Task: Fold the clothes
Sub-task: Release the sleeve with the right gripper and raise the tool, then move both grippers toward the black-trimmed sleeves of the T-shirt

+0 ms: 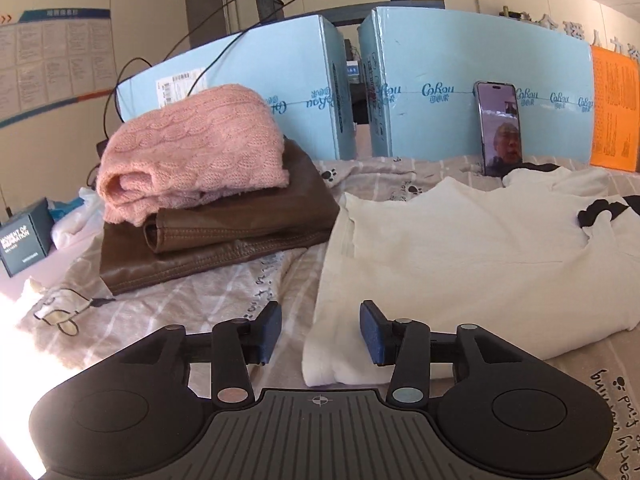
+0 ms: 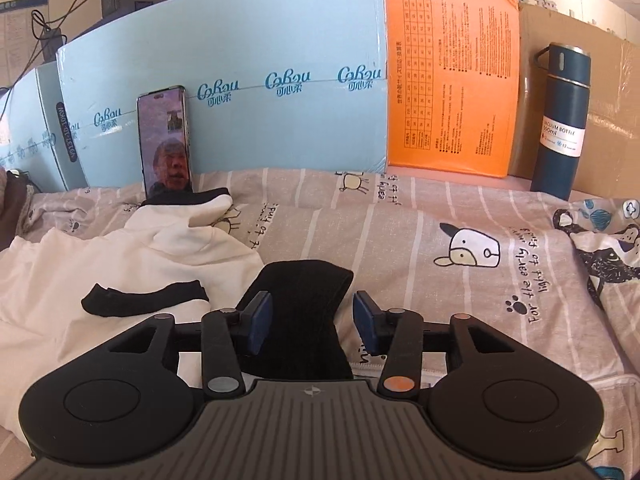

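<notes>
A white garment (image 1: 460, 256) with black trim lies spread on the patterned bedsheet (image 1: 192, 300). My left gripper (image 1: 320, 330) hangs open over its near left corner, the right pad above the cloth. In the right wrist view the same white garment (image 2: 80, 280) lies to the left, with a black collar strip (image 2: 144, 298) on it. A black cuff (image 2: 304, 304) of it lies between the fingers of my open right gripper (image 2: 312, 322); the pads stand apart from it. A folded pink knit sweater (image 1: 192, 156) rests on a folded brown garment (image 1: 224, 232) at the left.
Light blue cartons (image 1: 472, 80) wall the back of the bed, a phone (image 1: 500, 128) leaning on them. An orange box (image 2: 452, 76), a cardboard box and a dark blue vacuum bottle (image 2: 560, 120) stand at the back right. A dark small box (image 1: 24, 236) sits far left. Patterned cloth (image 2: 600, 248) lies right.
</notes>
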{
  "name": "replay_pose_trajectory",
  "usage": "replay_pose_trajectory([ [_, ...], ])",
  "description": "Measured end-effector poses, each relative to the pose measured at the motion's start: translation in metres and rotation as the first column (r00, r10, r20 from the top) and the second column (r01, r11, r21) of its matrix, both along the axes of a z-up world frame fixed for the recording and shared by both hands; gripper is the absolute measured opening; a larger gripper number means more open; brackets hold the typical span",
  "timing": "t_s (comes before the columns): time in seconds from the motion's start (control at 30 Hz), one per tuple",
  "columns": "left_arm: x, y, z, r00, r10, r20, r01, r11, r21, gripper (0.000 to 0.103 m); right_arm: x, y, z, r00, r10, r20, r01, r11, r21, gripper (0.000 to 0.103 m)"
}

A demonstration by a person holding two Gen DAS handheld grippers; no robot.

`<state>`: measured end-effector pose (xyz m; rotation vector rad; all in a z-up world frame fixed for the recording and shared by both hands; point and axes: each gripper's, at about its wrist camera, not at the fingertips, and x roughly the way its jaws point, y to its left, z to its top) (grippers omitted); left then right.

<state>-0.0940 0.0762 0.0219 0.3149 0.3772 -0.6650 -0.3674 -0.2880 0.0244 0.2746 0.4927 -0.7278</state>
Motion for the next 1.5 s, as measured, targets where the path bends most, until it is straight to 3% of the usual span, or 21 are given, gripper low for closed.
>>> replay_pose_trajectory([
  [0.1, 0.002, 0.000, 0.018, 0.997, -0.061, 0.037, 0.064, 0.995, -0.075, 0.066, -0.026, 0.019, 0.026, 0.995, 0.089, 0.033, -0.086, 0.993, -0.078, 0.062],
  [0.2, 0.001, -0.016, 0.029, 0.983, -0.178, 0.045, 0.182, 0.973, -0.143, 0.073, -0.059, 0.044, 0.053, 0.981, 0.177, 0.073, -0.162, 0.970, -0.183, 0.071],
  [0.3, -0.003, -0.040, 0.034, 0.955, -0.296, 0.022, 0.294, 0.936, -0.191, 0.073, -0.097, 0.065, 0.074, 0.981, 0.155, 0.120, -0.113, 0.946, -0.304, 0.079],
  [0.4, -0.011, -0.062, 0.036, 0.922, -0.388, 0.013, 0.381, 0.898, -0.221, 0.074, -0.143, 0.073, 0.088, 0.980, 0.055, 0.190, 0.020, 0.929, -0.371, 0.080],
  [0.47, -0.017, -0.072, 0.037, 0.905, -0.425, 0.015, 0.418, 0.881, -0.220, 0.074, -0.182, 0.072, 0.096, 0.955, -0.029, 0.294, 0.138, 0.924, -0.357, 0.080],
  [0.63, -0.031, -0.080, 0.039, 0.885, -0.465, 0.030, 0.461, 0.863, -0.205, 0.076, -0.272, 0.063, 0.109, 0.835, -0.207, 0.510, 0.371, 0.896, -0.245, 0.082],
  [0.7, -0.036, -0.079, 0.040, 0.883, -0.467, 0.038, 0.465, 0.863, -0.197, 0.080, -0.295, 0.062, 0.113, 0.821, -0.222, 0.526, 0.380, 0.900, -0.214, 0.082],
  [0.73, -0.039, -0.077, 0.041, 0.884, -0.465, 0.043, 0.464, 0.865, -0.191, 0.080, -0.301, 0.064, 0.116, 0.830, -0.211, 0.516, 0.369, 0.902, -0.224, 0.082],
  [1.0, -0.063, -0.032, 0.056, 0.900, -0.418, 0.124, 0.433, 0.889, -0.148, 0.088, -0.306, 0.090, 0.150, 0.915, -0.155, 0.372, 0.284, 0.902, -0.324, 0.091],
  [1.17, -0.071, -0.002, 0.071, 0.909, -0.373, 0.187, 0.399, 0.907, -0.131, 0.089, -0.282, 0.104, 0.165, 0.952, -0.049, 0.302, 0.165, 0.913, -0.374, 0.098],
  [1.27, -0.071, 0.004, 0.079, 0.908, -0.363, 0.208, 0.398, 0.904, -0.157, 0.093, -0.254, 0.103, 0.152, 0.955, 0.053, 0.292, 0.058, 0.932, -0.358, 0.100],
  [1.5, -0.051, -0.067, 0.058, 0.873, -0.480, 0.082, 0.487, 0.856, -0.174, 0.094, -0.148, 0.071, 0.091, 0.941, 0.225, 0.252, -0.181, 0.966, -0.187, 0.100],
])
